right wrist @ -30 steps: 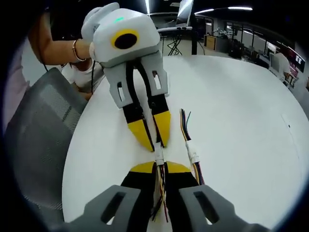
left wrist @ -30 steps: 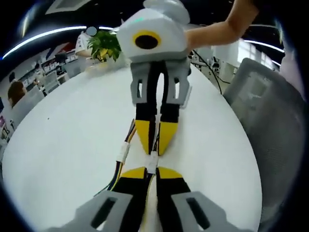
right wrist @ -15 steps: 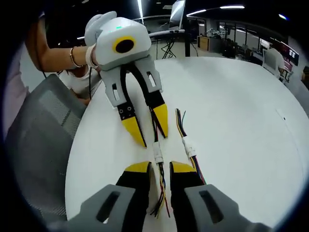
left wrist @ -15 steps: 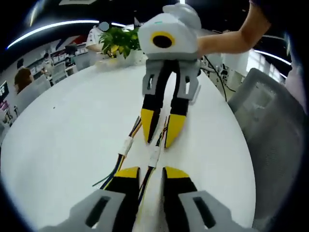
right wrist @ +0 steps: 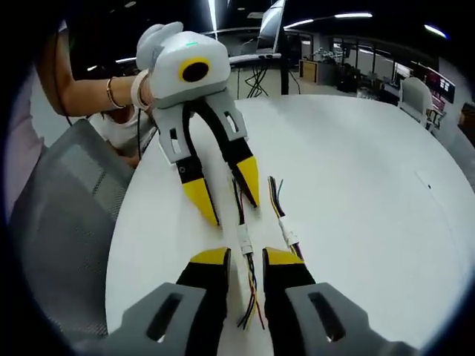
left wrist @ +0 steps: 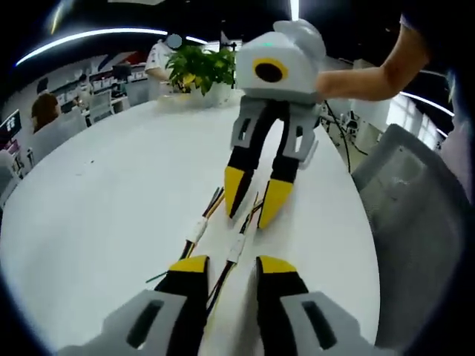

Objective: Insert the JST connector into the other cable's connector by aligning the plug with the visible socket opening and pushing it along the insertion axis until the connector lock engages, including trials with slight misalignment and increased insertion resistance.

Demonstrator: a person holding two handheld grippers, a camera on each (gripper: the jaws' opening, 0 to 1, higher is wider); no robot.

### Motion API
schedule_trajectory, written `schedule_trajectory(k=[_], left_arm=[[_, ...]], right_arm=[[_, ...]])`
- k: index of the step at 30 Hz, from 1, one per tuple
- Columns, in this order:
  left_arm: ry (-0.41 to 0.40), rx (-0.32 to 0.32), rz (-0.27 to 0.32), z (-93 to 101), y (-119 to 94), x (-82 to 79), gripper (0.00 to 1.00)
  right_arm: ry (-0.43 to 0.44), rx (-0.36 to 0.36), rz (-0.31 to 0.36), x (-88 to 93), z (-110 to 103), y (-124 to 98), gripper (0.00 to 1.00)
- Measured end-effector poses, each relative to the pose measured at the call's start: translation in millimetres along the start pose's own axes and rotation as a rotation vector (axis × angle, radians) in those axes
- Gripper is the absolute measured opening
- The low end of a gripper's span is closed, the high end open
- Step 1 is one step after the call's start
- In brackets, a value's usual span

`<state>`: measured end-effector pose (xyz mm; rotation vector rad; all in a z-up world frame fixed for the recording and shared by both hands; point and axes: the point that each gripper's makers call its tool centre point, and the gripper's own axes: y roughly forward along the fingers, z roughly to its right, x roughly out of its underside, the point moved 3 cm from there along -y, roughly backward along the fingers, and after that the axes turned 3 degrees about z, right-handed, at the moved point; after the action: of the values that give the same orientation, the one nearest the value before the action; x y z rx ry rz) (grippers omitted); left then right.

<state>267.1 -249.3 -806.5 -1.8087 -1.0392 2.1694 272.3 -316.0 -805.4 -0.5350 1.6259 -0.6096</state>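
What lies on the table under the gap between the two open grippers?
On the white table lies the joined cable pair, released between the right gripper and left gripper. A second joined cable lies beside it. Whether the lock engaged cannot be seen.

Views face each other, low, close, sharing table (left wrist: 111, 193)

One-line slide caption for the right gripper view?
Both open grippers flank a joined cable lying on the white table.
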Motion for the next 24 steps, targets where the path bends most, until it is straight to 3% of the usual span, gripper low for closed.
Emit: schedule_trajectory(k=[18,24], left_arm=[[0.028,-0.008,0.038,11.4,-12,-25.5,0.22],[0.048,-0.016,0.034,16.4,-17,-31.8,0.30]], right_arm=[[-0.002,0.051,0.036,-14.4,-9,-20,0.26],[0.003,0.055,0.035,-14.2,-16,-27,0.32]])
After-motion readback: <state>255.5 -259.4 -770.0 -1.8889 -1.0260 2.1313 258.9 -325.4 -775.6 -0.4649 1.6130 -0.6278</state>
